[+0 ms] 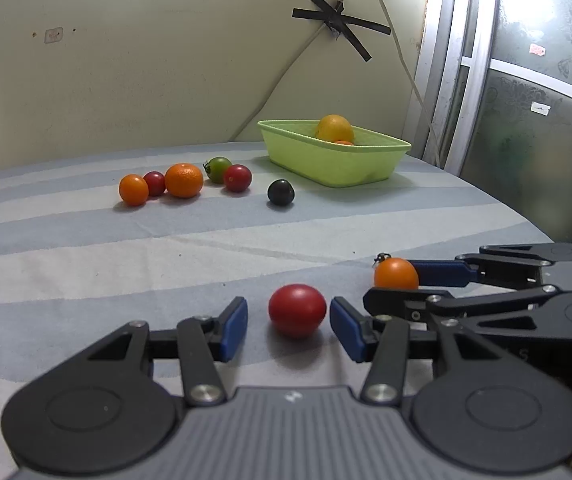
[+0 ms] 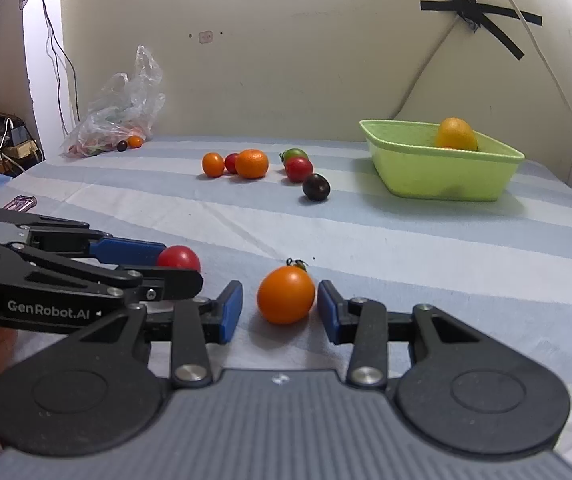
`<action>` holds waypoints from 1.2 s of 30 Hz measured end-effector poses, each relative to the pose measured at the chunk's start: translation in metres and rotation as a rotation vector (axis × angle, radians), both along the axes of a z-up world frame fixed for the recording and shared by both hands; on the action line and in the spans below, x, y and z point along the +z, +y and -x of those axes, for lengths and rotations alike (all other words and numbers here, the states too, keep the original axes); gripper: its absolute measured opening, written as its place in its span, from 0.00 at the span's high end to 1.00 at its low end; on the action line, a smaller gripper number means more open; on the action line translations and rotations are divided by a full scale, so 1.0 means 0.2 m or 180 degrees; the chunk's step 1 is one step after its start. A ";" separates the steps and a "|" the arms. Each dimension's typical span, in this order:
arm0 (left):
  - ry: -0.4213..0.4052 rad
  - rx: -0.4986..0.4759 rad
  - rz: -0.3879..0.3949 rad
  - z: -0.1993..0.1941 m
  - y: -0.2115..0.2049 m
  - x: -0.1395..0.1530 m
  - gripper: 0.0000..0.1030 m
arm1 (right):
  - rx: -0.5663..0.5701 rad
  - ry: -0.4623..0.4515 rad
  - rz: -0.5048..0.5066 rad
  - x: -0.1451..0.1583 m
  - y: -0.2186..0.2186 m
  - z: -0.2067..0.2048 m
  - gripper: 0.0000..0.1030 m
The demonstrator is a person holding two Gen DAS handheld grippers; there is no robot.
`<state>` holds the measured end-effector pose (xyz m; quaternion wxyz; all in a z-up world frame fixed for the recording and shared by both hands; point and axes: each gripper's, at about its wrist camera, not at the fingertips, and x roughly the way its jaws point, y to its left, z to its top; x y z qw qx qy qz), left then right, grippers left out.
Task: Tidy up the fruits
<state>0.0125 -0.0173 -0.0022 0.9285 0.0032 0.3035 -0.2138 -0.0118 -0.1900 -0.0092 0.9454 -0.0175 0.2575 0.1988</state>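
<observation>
My left gripper [image 1: 288, 326] is open with a red tomato [image 1: 297, 310] lying on the striped cloth between its blue pads, not touching them. My right gripper [image 2: 279, 310] is open around an orange tomato [image 2: 286, 294], also lying on the cloth. Each gripper shows in the other's view: the right gripper [image 1: 395, 280] and the left gripper [image 2: 176, 266]. A green basket [image 1: 335, 160] at the back right holds a yellow-orange fruit [image 1: 334, 128]; the basket also shows in the right wrist view [image 2: 441, 172].
A cluster of fruits lies mid-table: a small orange tomato [image 1: 133, 189], a mandarin [image 1: 184, 180], red tomatoes [image 1: 237, 177], a green tomato [image 1: 218, 168] and a dark one [image 1: 281, 192]. A plastic bag [image 2: 120, 116] lies at the back left. Cables hang on the wall.
</observation>
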 end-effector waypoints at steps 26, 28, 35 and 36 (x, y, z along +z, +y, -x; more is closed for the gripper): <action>0.0010 -0.0336 0.0351 -0.82 -0.45 0.34 0.69 | -0.0742 -0.0351 -0.0279 0.23 -0.40 -0.57 0.69; 0.0099 -0.0296 0.0378 -0.96 -0.50 0.33 0.69 | -0.0815 -0.0340 -0.0269 0.22 -0.44 -0.68 0.69; 0.0357 -0.0236 0.0270 -1.20 -0.61 0.19 0.57 | -0.0846 -0.0210 -0.0288 0.16 -0.49 -0.85 0.67; 0.0374 -0.0222 0.0278 -1.22 -0.62 0.17 0.57 | -0.0830 -0.0204 -0.0300 0.16 -0.50 -0.84 0.66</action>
